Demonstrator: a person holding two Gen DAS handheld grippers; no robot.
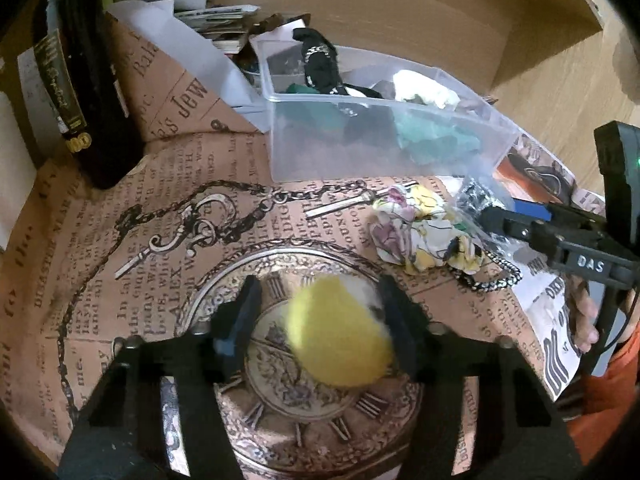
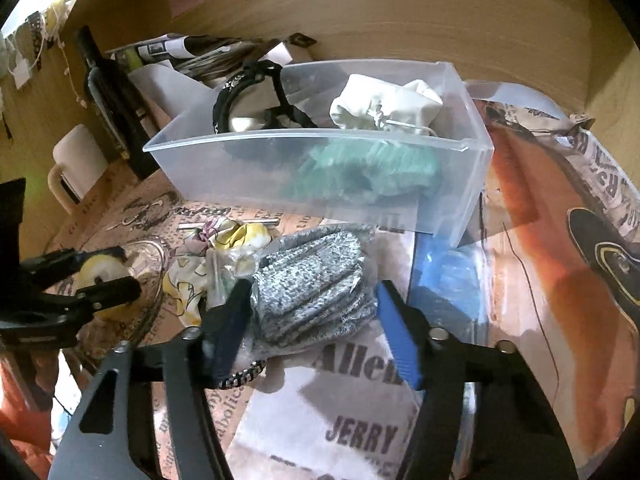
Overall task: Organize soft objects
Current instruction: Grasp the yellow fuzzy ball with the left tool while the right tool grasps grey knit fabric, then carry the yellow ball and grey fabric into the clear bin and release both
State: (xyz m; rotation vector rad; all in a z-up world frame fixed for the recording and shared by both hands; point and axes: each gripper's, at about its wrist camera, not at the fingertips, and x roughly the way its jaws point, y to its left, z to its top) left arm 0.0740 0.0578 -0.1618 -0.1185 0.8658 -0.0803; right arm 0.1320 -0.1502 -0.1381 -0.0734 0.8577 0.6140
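Observation:
My left gripper is around a yellow and white fuzzy ball, which touches the right finger with a gap at the left finger; the ball looks blurred. It also shows in the right wrist view. My right gripper is open around a grey knit item in a clear bag, fingers at its two sides. A floral cloth scrunchie lies on the printed paper between the grippers. A clear plastic bin behind holds green cloth, a white cloth and a black strap.
A dark bottle stands at the back left, a cream mug near it. Papers and photos pile behind the bin. A metal chain lies by the scrunchie. A blue packet lies right of the grey item. Wooden walls enclose the desk.

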